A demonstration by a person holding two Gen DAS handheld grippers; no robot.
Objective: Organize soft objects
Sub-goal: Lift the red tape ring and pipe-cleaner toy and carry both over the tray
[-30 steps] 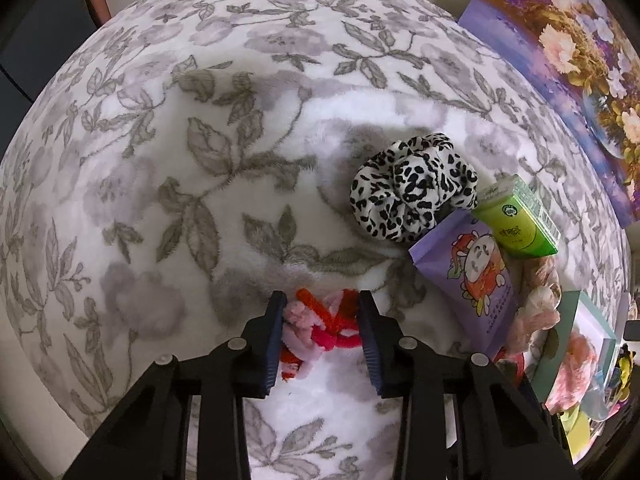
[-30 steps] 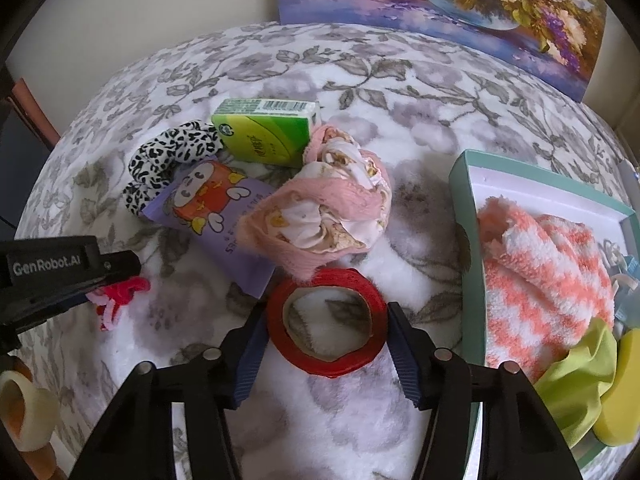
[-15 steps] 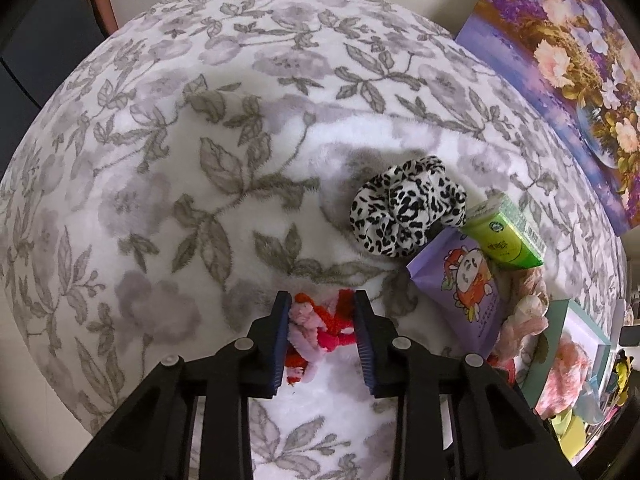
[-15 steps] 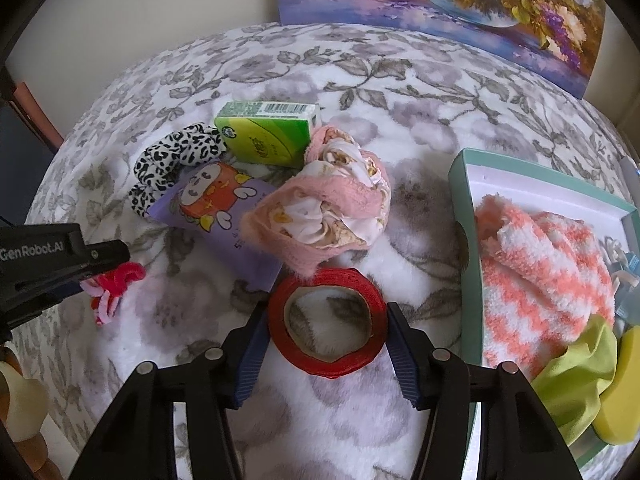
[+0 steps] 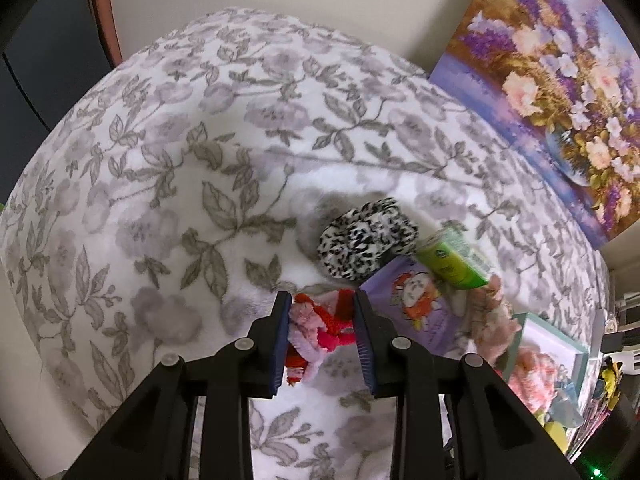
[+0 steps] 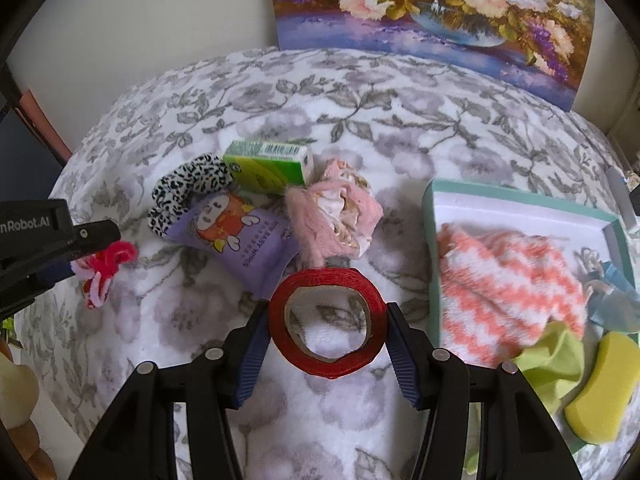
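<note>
My left gripper [image 5: 321, 338] is shut on a pink and red fuzzy bundle [image 5: 316, 330] and holds it lifted above the floral blanket [image 5: 160, 200]; the right wrist view shows the same bundle [image 6: 105, 268] hanging from that gripper's tip at the left. My right gripper [image 6: 327, 326] is shut on a red tape roll [image 6: 327, 326], held above the blanket. A leopard-print scrunchie [image 5: 366, 244], a purple wipes pack [image 6: 232, 240], a green tissue pack [image 6: 268, 166] and a pink crumpled cloth [image 6: 334, 216] lie together on the blanket.
A teal box [image 6: 520, 200] at the right holds an orange-and-white fuzzy cloth [image 6: 508, 280], a lime cloth [image 6: 556, 360] and a yellow sponge [image 6: 604, 392]. A flower painting [image 6: 432, 8] leans on the back wall. A cream object [image 6: 14, 392] sits at lower left.
Both grippers have risen, the left more, lifting the fuzzy bundle off the blanket. The red roll stays gripped and is lifted slightly. The left jaws closed a little tighter.
</note>
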